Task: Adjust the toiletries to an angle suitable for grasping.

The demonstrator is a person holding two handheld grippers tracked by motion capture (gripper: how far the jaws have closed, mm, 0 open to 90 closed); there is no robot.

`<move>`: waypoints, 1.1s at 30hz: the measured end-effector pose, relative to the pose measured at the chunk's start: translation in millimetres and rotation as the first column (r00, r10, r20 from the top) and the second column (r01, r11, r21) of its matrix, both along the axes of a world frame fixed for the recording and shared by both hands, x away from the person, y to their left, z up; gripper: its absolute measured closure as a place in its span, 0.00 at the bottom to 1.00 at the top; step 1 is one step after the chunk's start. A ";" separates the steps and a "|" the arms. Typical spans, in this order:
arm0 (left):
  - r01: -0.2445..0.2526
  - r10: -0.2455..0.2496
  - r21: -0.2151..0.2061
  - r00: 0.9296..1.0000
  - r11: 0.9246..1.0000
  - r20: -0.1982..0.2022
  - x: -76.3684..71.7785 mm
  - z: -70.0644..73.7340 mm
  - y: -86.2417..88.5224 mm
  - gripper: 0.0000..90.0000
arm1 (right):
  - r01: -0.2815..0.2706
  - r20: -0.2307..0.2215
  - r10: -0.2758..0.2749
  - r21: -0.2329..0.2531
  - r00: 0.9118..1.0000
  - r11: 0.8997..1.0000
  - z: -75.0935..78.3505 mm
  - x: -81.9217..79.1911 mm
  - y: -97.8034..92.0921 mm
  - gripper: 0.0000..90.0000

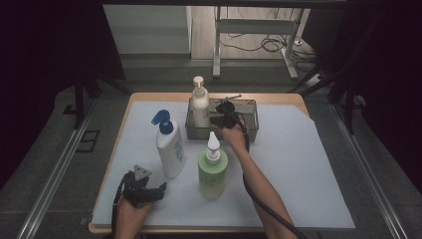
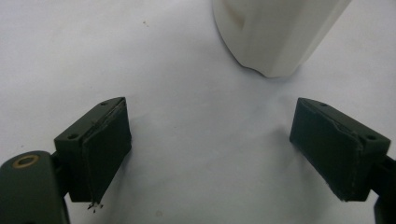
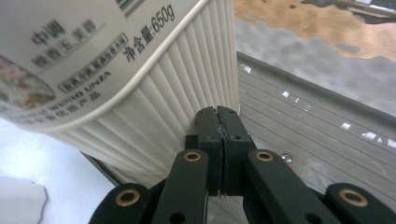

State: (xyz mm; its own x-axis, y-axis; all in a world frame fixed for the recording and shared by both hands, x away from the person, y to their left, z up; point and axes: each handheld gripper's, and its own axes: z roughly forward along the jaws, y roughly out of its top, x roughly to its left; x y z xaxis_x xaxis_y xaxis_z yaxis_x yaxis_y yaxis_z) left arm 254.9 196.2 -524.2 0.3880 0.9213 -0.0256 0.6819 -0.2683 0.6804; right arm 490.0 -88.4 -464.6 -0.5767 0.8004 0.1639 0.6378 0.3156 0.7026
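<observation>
A cream pump bottle [image 1: 200, 107] stands at the left end of a metal tray [image 1: 250, 130] at the back of the table. My right gripper [image 1: 219, 115] is inside the tray just right of that bottle, shut with nothing between its jaws. In the right gripper view its tips [image 3: 218, 112] rest against the ribbed side of the cream bottle [image 3: 140, 93], above the tray floor [image 3: 303, 135]. My left gripper [image 1: 158, 189] is low at the front left, open and empty. Its jaws [image 2: 210, 116] face the base of a white bottle with a blue pump [image 2: 275, 32], which stands upright [image 1: 170, 152].
A green bottle with a white nozzle [image 1: 212, 172] stands at the table's middle, just right of the blue-pump bottle. A white sheet [image 1: 298, 164] covers the tabletop. The right forearm and its cable cross from the front edge to the tray.
</observation>
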 end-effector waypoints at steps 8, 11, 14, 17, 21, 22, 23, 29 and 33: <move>0.000 0.000 0.000 1.000 1.000 0.000 0.0 0.0 0.1 0.13 | -0.017 -0.005 0.017 -0.006 1.000 1.000 -1.9 -1.2 10.0 0.98; 0.000 0.000 0.000 1.000 1.000 0.001 -0.1 0.0 0.0 0.13 | -0.029 -0.007 0.029 -0.005 1.000 1.000 -2.1 -1.5 14.3 0.98; 0.000 0.000 0.000 1.000 1.000 0.000 -0.1 0.0 0.0 0.13 | -0.042 0.000 0.042 -0.005 0.999 0.999 -2.0 -2.1 19.4 0.98; 0.000 0.000 0.000 1.000 1.000 0.001 -0.1 0.0 0.0 0.13 | -0.041 0.004 0.041 -0.012 0.999 0.999 -1.4 -2.2 22.4 0.98; 0.000 0.000 0.000 1.000 1.000 0.000 -0.1 0.0 0.1 0.13 | -0.026 0.010 0.026 -0.008 1.000 1.000 -1.1 0.2 20.7 0.99; 0.000 0.000 0.000 1.000 1.000 0.000 -0.1 0.0 0.1 0.13 | -0.027 0.013 0.027 -0.003 1.000 1.000 -0.2 0.9 21.2 0.99; 0.000 0.000 0.000 1.000 1.000 0.000 -0.1 0.0 0.1 0.13 | -0.020 0.016 0.020 -0.009 1.000 1.000 0.8 1.2 22.2 0.99; 0.000 0.000 -0.001 1.000 1.000 -0.001 0.1 0.0 0.1 0.13 | -0.009 0.005 0.009 -0.023 1.000 1.000 1.6 5.3 26.2 1.00; 0.000 0.000 0.000 1.000 1.000 0.000 0.1 0.0 0.1 0.13 | -0.014 -0.001 0.014 -0.023 1.000 1.000 1.9 5.2 27.8 1.00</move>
State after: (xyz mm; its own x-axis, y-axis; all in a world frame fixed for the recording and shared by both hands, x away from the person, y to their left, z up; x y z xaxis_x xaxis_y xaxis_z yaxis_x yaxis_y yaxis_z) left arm 255.0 196.3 -524.2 0.3883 0.9212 -0.0260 0.6822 -0.2684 0.6801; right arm 495.2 -60.6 -462.7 -0.5876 0.7959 0.1461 0.6338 0.3404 0.6946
